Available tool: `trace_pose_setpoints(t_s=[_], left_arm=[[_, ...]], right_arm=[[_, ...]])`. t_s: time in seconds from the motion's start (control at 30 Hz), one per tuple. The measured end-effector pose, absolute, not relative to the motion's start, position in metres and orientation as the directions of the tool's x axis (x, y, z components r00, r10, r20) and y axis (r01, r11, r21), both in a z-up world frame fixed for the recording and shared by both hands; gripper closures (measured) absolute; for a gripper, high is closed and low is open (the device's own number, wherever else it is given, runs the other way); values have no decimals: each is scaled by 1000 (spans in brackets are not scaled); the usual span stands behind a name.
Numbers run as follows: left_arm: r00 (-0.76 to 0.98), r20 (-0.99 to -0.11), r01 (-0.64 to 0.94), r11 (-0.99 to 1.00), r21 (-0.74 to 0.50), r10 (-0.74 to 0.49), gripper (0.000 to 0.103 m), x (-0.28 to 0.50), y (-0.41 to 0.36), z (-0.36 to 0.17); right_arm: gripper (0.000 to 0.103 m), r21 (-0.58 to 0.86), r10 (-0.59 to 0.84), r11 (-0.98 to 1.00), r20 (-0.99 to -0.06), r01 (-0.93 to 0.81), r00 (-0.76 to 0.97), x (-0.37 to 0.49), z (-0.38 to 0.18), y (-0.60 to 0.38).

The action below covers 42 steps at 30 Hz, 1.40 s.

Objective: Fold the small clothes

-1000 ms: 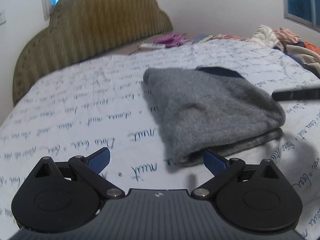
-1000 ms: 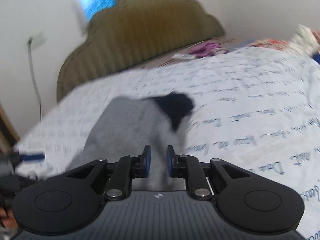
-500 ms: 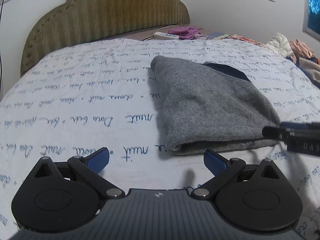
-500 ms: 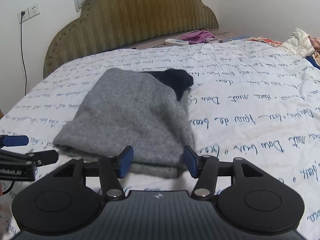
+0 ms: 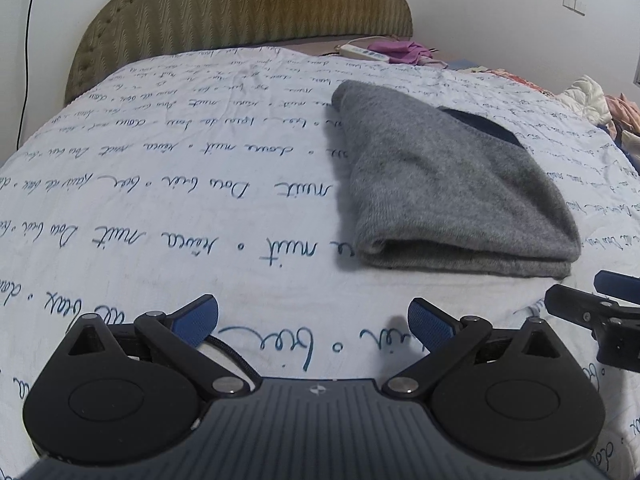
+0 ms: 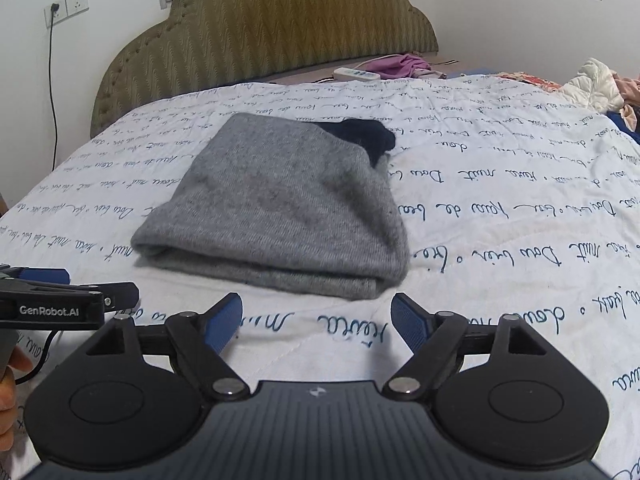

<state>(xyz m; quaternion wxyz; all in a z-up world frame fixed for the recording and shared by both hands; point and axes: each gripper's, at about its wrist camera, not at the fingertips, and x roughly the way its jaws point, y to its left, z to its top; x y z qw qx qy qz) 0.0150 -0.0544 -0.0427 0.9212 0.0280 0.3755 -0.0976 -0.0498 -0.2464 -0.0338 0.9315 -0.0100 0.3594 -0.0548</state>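
Note:
A folded grey knit garment [image 5: 448, 184] with a dark navy part at its far end [image 5: 480, 122] lies on the white bedspread with blue script. It also shows in the right wrist view [image 6: 288, 204]. My left gripper [image 5: 314, 320] is open and empty, just short of the garment's near fold and to its left. My right gripper [image 6: 316, 320] is open and empty, right in front of the garment's near edge. The right gripper shows at the right edge of the left wrist view [image 5: 592, 308]. The left gripper shows at the left of the right wrist view [image 6: 60, 296].
An olive padded headboard [image 6: 280, 24] stands at the back. A white power strip [image 6: 356, 75] and purple cloth [image 6: 400, 65] lie near it. A pile of clothes [image 6: 600, 84] sits at the far right. The bedspread [image 5: 160, 200] stretches to the left.
My right gripper has opened wide and both grippers have drawn back toward the near edge, apart from the grey garment. The garment lies still and folded.

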Motion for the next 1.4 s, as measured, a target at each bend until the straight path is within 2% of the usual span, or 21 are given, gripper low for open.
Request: trace_pose_setpoints(t_s=[1.03, 1.17, 1.4], left_arm=[[745, -657, 180, 983, 32, -115, 0, 0, -57, -50], [750, -653, 183, 982, 47, -108, 0, 0, -58, -53], [757, -645, 186, 981, 57, -105, 0, -1, -59, -57]], right_arm=[[20, -27, -102, 993, -687, 115, 719, -60, -47, -253], [17, -34, -100, 994, -689, 105, 718, -60, -49, -250], [16, -35, -95, 995, -691, 97, 717, -59, -51, -248]])
